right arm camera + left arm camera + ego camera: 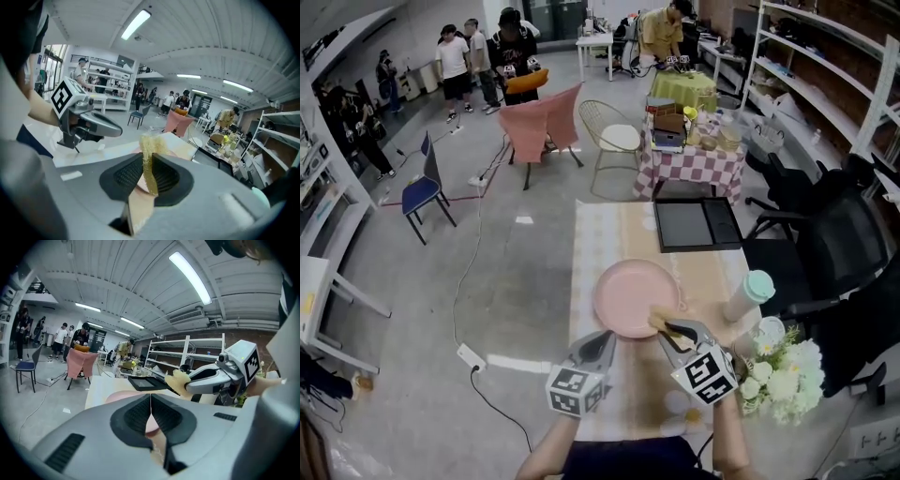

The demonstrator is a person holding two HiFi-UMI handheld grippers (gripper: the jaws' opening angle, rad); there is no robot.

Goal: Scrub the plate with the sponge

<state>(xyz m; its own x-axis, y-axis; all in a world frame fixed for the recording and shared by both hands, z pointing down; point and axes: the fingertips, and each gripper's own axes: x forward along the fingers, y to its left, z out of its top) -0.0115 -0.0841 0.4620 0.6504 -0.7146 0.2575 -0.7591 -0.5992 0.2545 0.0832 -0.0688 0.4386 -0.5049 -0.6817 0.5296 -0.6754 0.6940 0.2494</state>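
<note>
Yellow and rough, the sponge is pinched tight in the jaws of the right gripper, low in the middle of the frame. Only a thin slice of it sits between the jaws, and the rest sticks out past the tips. It rests at the lower right edge of the pink plate.

The left gripper is just beside it, at the plate's lower left edge. Its jaws are pressed together with nothing between them that I can see. I cannot tell if the tips touch the rim.

The plate lies flat on the counter, on a pale checked cloth. To its right stands a white bottle with a mint lid, and some white flowers sit in the lower right. Higher up the frame is a black tray. Far off are a table with a checked cloth, a chair under a pink cover, and people standing about.

What could go wrong? I think nothing really holds the plate down. A hard push with the sponge could slide it up toward the tray. The sponge could also bend or slip out, since so little of it is held. A wide swing to the right could knock the bottle over.
</note>
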